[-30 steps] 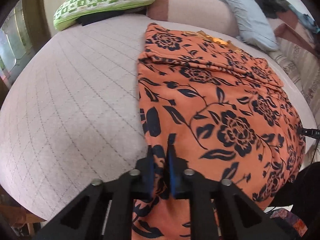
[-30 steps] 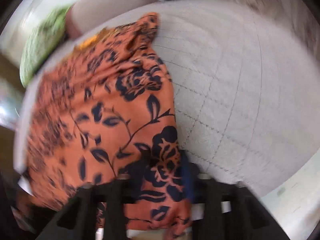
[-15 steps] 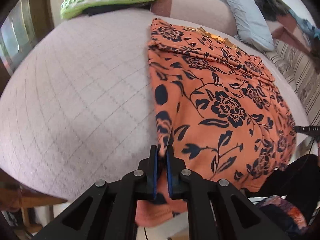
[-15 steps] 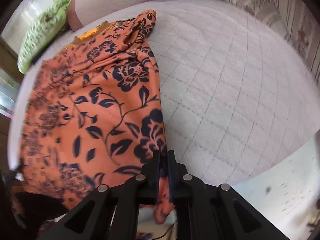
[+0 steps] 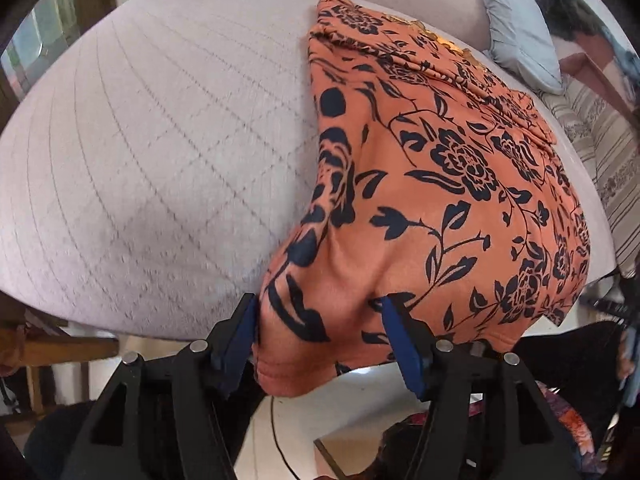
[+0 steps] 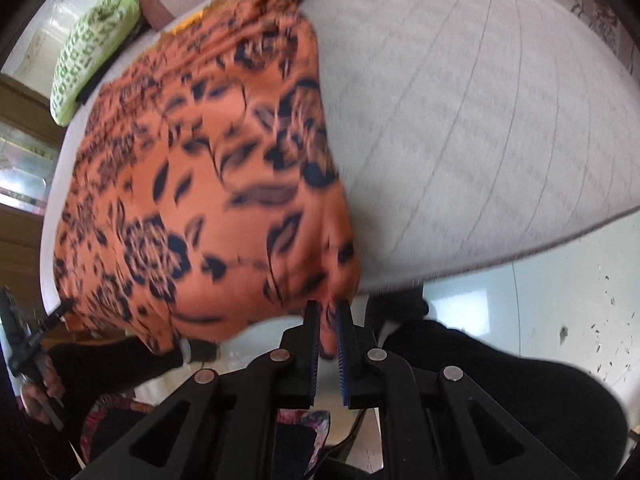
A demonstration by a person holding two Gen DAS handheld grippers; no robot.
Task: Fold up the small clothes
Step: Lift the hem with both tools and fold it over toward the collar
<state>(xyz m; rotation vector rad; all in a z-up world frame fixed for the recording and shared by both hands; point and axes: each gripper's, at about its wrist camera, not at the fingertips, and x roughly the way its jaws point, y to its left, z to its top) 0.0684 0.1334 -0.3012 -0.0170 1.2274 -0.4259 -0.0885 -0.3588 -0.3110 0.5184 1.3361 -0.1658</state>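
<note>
Orange cloth with a dark floral print, the garment (image 5: 452, 184), lies spread over the quilted pale mattress (image 5: 160, 152), its near hem hanging past the mattress edge toward you. Your left gripper (image 5: 320, 328) has just been opening: its blue pads stand apart with a bunched corner of that hem loose between them, not pressed. Your right gripper (image 6: 328, 320) is pinched together on the hem's other near corner, at the mattress edge; this view is blurred. A green-checked pillow (image 6: 88, 52) sits at the far end of the mattress, beyond the garment, and a grey-blue pillow (image 5: 516, 28) lies there too.
</note>
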